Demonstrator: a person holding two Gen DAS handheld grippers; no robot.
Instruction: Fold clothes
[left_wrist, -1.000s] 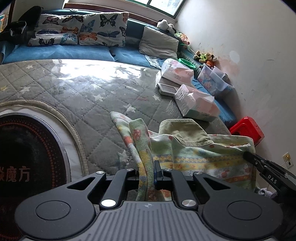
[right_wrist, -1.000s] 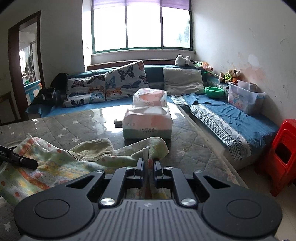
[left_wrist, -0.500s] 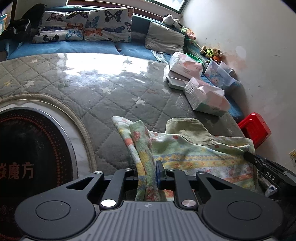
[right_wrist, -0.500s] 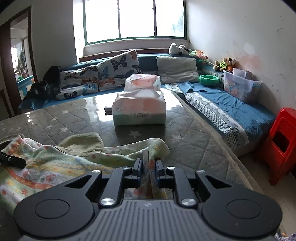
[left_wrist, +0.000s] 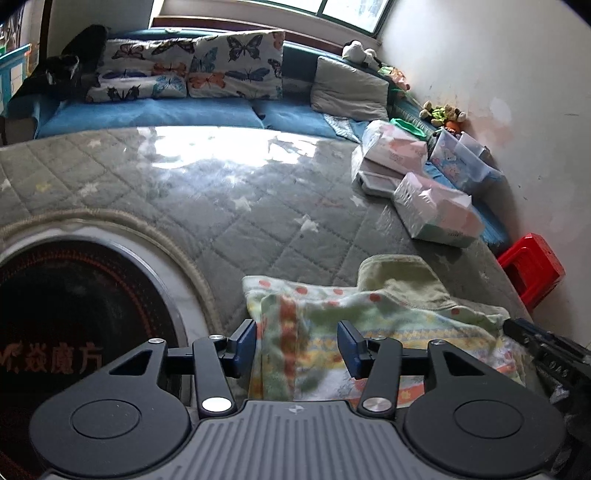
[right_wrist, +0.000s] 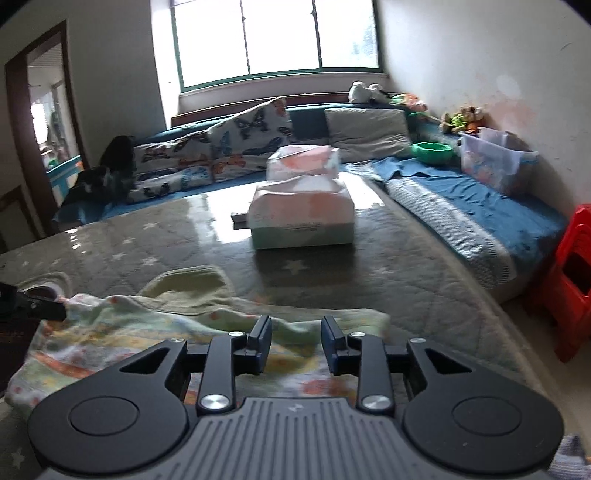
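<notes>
Your left gripper (left_wrist: 297, 346) has just been opening; its jaws now stand about half apart, with the garment (left_wrist: 373, 332) lying loose between them, pressed by neither pad; your right gripper (right_wrist: 295, 343) has also just been opening, though less wide, and the cloth sits under its gap, apparently released, though blur makes the edge hard to read. The garment, a pale printed piece with a green hood, lies flat on the grey quilt (left_wrist: 207, 199), near its front edge; two tissue packs (right_wrist: 301, 216) stand well beyond it; a red stool (right_wrist: 570, 280) stands off the quilt's right side.
</notes>
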